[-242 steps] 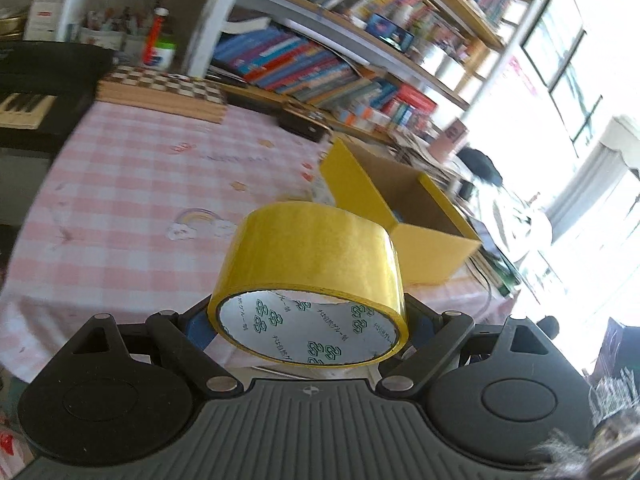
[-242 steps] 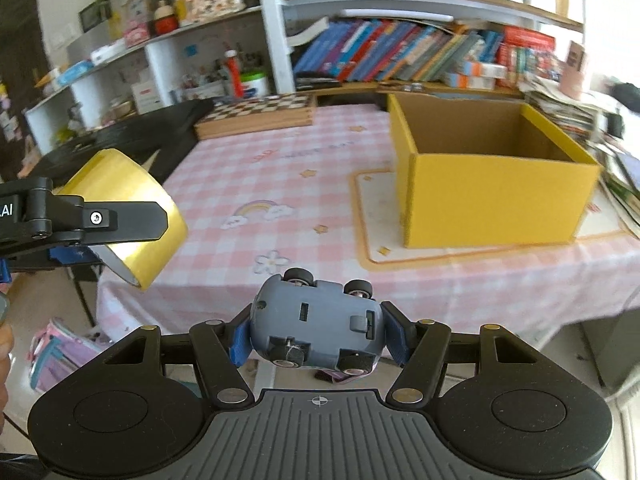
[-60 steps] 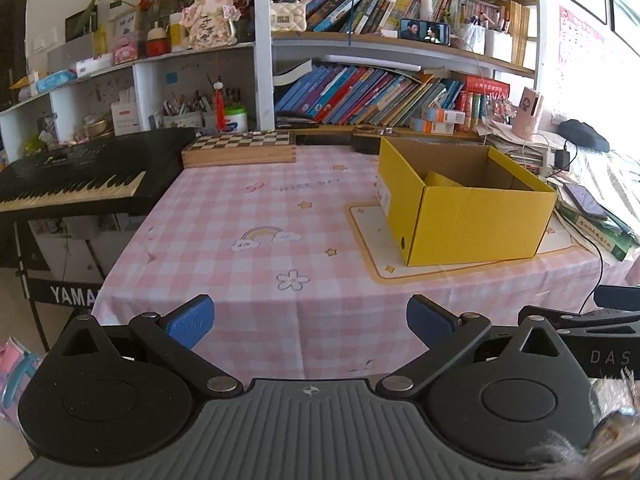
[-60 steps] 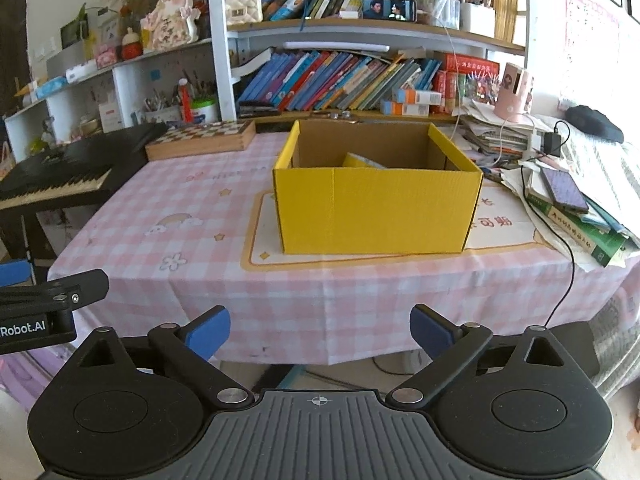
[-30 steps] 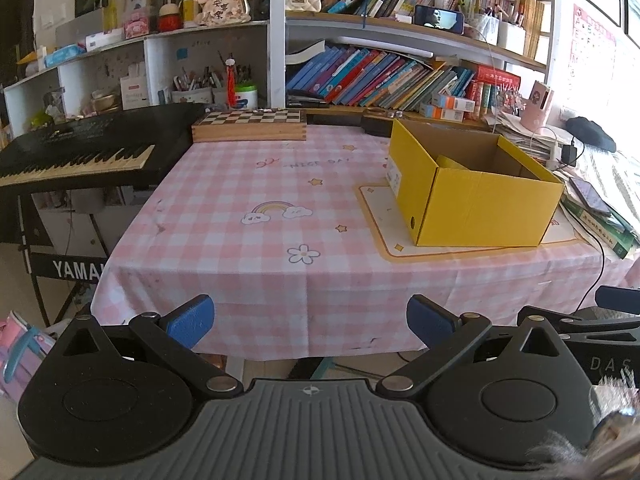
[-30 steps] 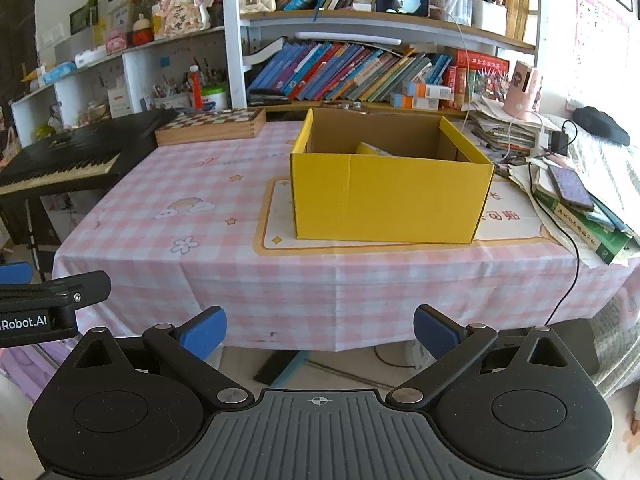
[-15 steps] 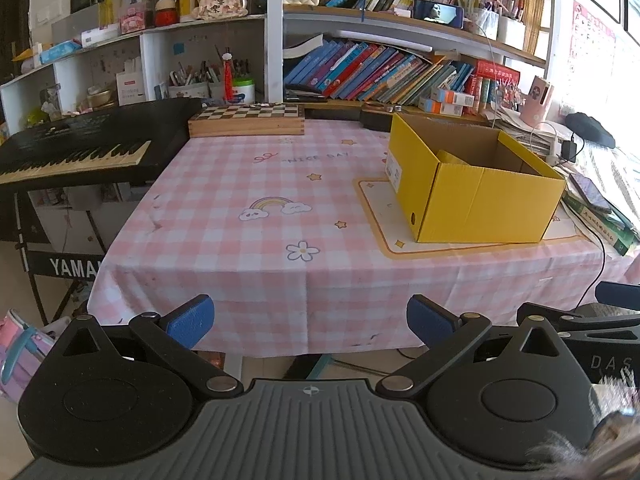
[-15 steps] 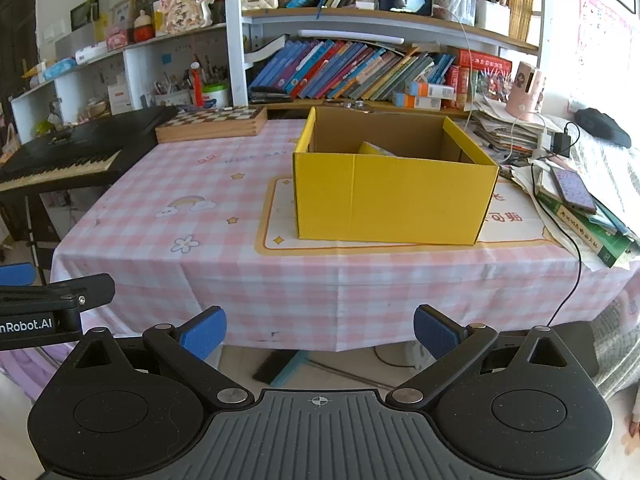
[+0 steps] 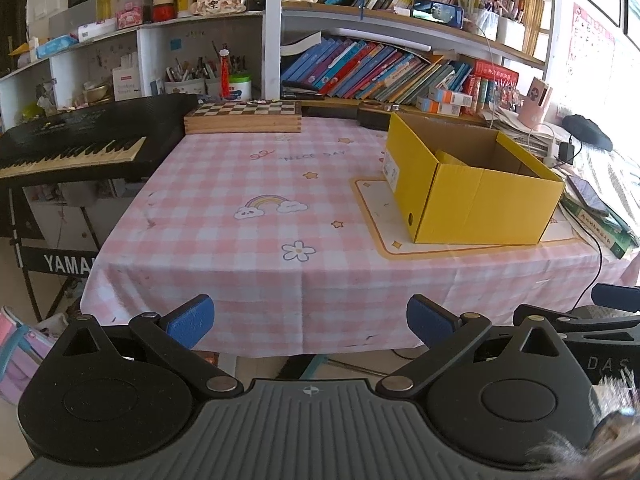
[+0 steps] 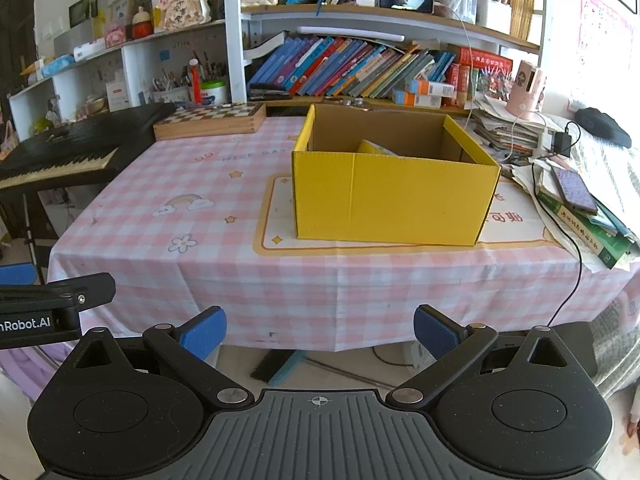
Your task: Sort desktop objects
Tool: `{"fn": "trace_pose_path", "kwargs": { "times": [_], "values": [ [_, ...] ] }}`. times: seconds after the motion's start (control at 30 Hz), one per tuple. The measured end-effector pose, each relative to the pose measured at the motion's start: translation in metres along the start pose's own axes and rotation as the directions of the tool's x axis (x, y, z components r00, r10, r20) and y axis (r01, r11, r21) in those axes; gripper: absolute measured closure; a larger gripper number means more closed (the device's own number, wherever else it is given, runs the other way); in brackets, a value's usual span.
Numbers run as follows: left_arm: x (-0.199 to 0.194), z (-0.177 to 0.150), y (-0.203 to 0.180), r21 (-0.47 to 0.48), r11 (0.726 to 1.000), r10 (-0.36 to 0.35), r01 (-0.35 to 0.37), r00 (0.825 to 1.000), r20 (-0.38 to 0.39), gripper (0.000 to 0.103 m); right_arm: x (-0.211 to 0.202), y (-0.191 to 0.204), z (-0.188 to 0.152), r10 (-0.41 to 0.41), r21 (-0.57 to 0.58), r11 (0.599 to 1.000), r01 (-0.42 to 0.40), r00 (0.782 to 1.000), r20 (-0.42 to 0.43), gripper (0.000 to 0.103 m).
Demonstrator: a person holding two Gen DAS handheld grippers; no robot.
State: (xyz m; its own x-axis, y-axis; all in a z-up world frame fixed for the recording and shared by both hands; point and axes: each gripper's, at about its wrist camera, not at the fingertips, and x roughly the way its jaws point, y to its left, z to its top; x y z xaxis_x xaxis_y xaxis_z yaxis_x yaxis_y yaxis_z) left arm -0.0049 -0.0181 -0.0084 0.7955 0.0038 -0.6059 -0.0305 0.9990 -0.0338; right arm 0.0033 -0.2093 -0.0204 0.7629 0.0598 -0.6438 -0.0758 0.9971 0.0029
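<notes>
A yellow cardboard box [image 9: 476, 200] [image 10: 392, 196] stands open-topped on a placemat [image 10: 276, 220] on the pink checked table [image 9: 248, 184] [image 10: 192, 216]. Inside it I see only a yellow edge [image 10: 376, 148] of something; the rest of its contents are hidden by the walls. My left gripper [image 9: 310, 318] is open and empty, held back from the table's front edge. My right gripper [image 10: 320, 328] is also open and empty, in front of the table and facing the box. Each gripper's side shows at the edge of the other's view.
A wooden chessboard box [image 9: 244, 116] lies at the table's far side. A black keyboard [image 9: 68, 144] stands left of the table. Books, a phone [image 10: 572, 192] and a cable [image 10: 576, 256] crowd the right side. Bookshelves [image 10: 360, 64] fill the back wall.
Eight seconds ago the left gripper held a yellow tape roll and the right a grey toy car; both are now empty and open. Over the last second both grippers barely moved.
</notes>
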Motion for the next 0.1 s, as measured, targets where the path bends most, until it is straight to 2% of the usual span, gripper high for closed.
{"fn": "trace_pose_path", "kwargs": {
  "times": [0.1],
  "values": [
    [0.0000, -0.0004, -0.0012, 0.007, 1.000, 0.001, -0.001, 1.000, -0.003, 0.000, 0.0015, -0.0010, 0.0000, 0.001, 0.000, 1.000, -0.001, 1.000, -0.003, 0.002]
  ]
}}
